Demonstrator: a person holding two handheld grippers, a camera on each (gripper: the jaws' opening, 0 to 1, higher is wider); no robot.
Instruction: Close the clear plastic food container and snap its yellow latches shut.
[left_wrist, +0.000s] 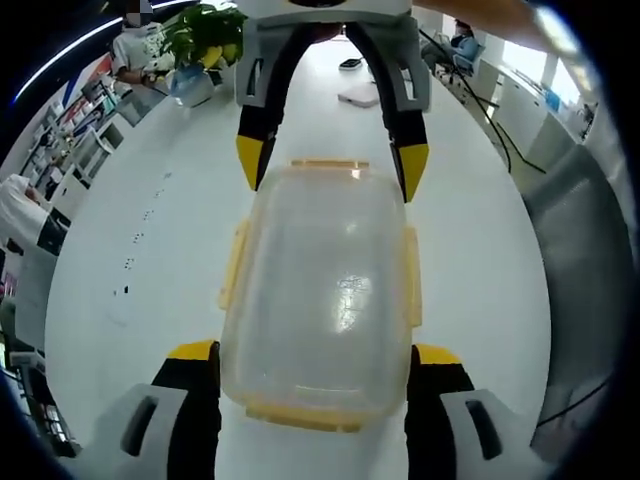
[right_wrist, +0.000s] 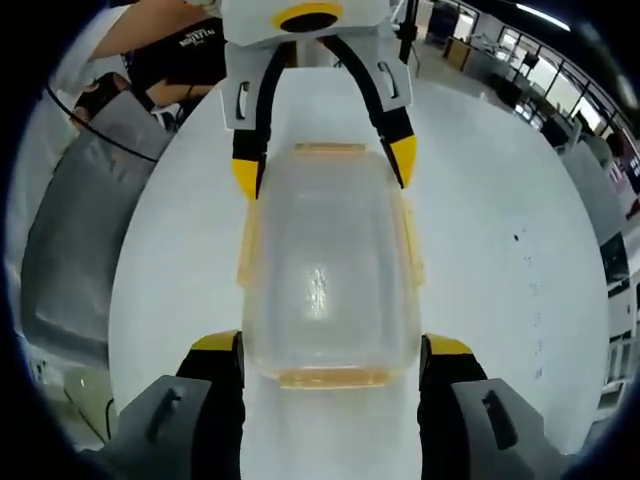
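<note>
A clear plastic container (left_wrist: 320, 290) (right_wrist: 325, 280) lies on the white table with its lid on top. Yellow latches (left_wrist: 233, 265) (right_wrist: 410, 240) stick out along its sides and ends. My left gripper (left_wrist: 315, 352) is open, its yellow-tipped jaws flanking the container's near end. In the right gripper view the left gripper (right_wrist: 325, 165) stands at the far end. My right gripper (right_wrist: 330, 347) is open too and straddles the opposite end; in the left gripper view the right gripper (left_wrist: 331, 165) comes down from the top. Whether the fingers touch the container's walls I cannot tell.
The long white table (left_wrist: 150, 250) (right_wrist: 500, 230) runs off ahead. A potted plant (left_wrist: 205, 35) and a flat grey item (left_wrist: 358, 95) sit at its far end. A grey chair back (right_wrist: 75, 240) stands beside the table, and a person's arm (right_wrist: 150, 30) shows behind it.
</note>
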